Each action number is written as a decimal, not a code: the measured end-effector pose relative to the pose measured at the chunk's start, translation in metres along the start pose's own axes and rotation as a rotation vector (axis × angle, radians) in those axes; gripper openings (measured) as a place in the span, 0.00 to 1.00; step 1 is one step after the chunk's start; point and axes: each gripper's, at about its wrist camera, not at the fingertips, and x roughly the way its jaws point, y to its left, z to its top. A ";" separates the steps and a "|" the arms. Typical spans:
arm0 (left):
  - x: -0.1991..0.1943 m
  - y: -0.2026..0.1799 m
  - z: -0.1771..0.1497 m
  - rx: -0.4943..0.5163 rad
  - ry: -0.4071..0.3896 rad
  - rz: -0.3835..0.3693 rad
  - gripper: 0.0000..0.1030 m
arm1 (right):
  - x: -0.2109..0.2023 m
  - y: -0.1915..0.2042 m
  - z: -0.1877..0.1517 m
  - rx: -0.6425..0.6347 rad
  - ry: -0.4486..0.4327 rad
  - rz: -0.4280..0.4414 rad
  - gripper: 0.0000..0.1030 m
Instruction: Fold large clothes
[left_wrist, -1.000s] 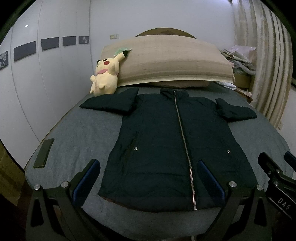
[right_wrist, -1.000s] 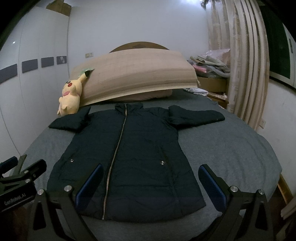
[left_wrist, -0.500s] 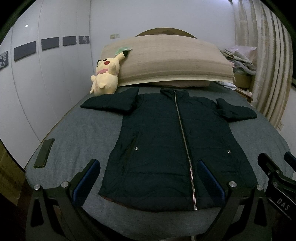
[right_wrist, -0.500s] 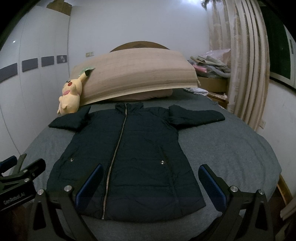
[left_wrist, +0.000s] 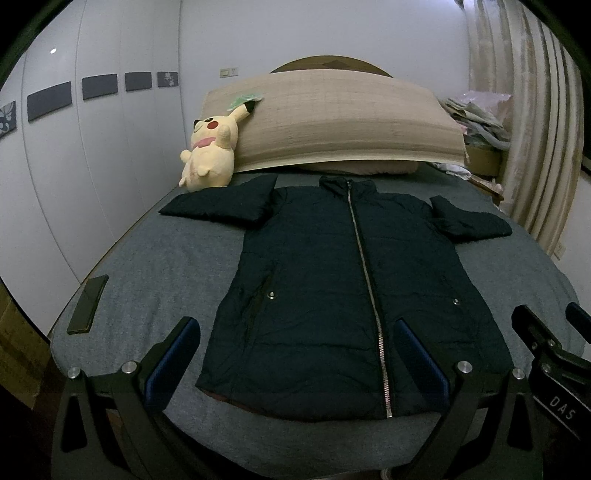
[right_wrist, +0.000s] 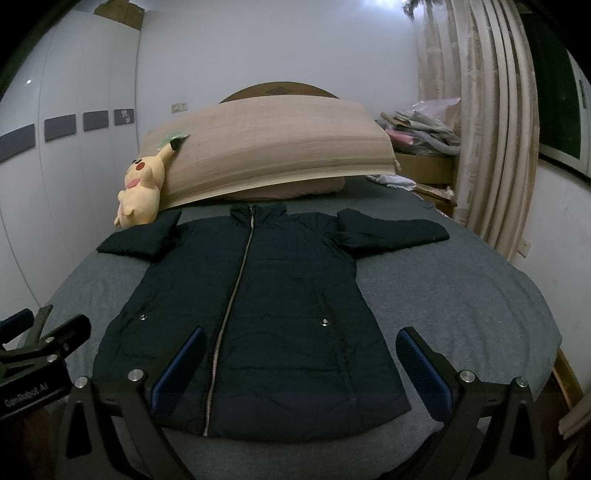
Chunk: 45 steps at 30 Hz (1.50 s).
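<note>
A dark zipped jacket (left_wrist: 332, 288) (right_wrist: 258, 306) lies flat, front up, on the grey bed (left_wrist: 166, 266) (right_wrist: 461, 295), collar toward the headboard and both sleeves spread outward. My left gripper (left_wrist: 295, 343) hovers open above the jacket's hem, holding nothing. My right gripper (right_wrist: 301, 350) is likewise open and empty over the hem. Each gripper shows at the edge of the other's view: the right gripper (left_wrist: 546, 339) at the lower right, the left gripper (right_wrist: 48, 339) at the lower left.
A yellow plush toy (left_wrist: 210, 155) (right_wrist: 142, 192) leans on a large beige cushion (left_wrist: 347, 122) (right_wrist: 269, 155) at the head. A dark phone (left_wrist: 88, 304) lies near the bed's left edge. Curtains (right_wrist: 491, 147) and a clothes pile (right_wrist: 421, 129) stand at right; white wardrobe doors (left_wrist: 92, 166) at left.
</note>
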 end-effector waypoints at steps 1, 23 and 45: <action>0.000 0.000 0.000 0.000 0.001 0.000 1.00 | 0.000 0.000 0.000 -0.001 0.000 0.000 1.00; 0.002 -0.002 -0.001 0.004 0.006 0.003 1.00 | 0.002 0.001 -0.004 -0.002 0.010 0.001 1.00; 0.113 0.013 -0.012 0.006 0.200 0.047 1.00 | 0.112 -0.091 -0.023 0.218 0.280 0.127 1.00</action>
